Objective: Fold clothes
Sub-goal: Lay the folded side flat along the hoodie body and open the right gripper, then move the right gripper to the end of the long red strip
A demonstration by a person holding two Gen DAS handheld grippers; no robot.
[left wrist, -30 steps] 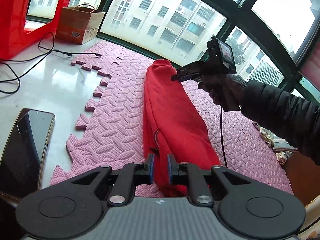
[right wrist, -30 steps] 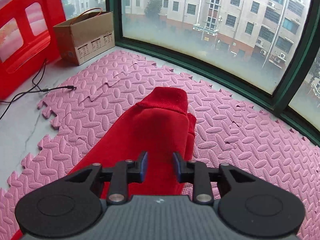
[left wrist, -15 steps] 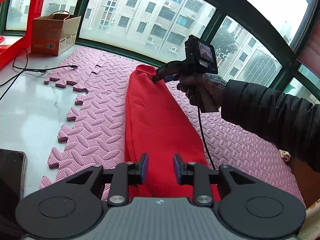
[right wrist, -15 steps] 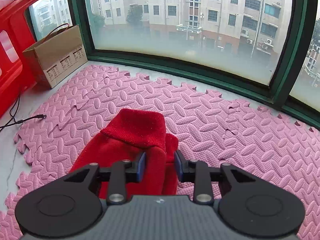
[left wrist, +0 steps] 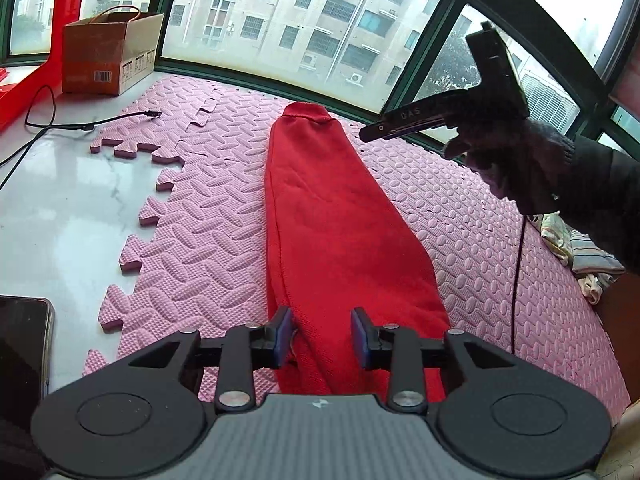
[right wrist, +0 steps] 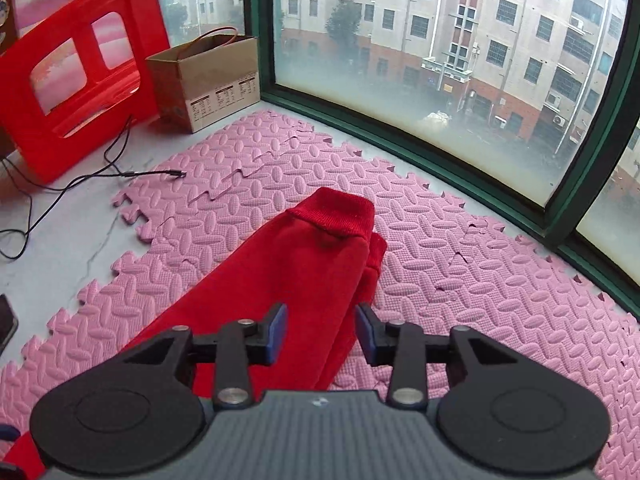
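- From the left wrist view, the long folded red fleece garment point(left wrist: 320, 216) lies flat along the pink interlocking foam mat point(left wrist: 208, 240), its ribbed cuff at the far end by the window.
- An open brown cardboard box with a handle point(left wrist: 110, 56) stands at the mat's far left corner; its contents are hidden.
- The left gripper point(left wrist: 321, 336) has its jaws opening, the cloth's near end between the blue pads but not pinched; a second ago they sat nearly closed on it.
- The right gripper point(left wrist: 370, 134), held in a gloved hand point(left wrist: 508, 160), hovers clear above the cuff, where earlier it reached down to it.
- From the right wrist view, the right gripper's jaws are opening over the garment point(right wrist: 288, 288), not gripping it.
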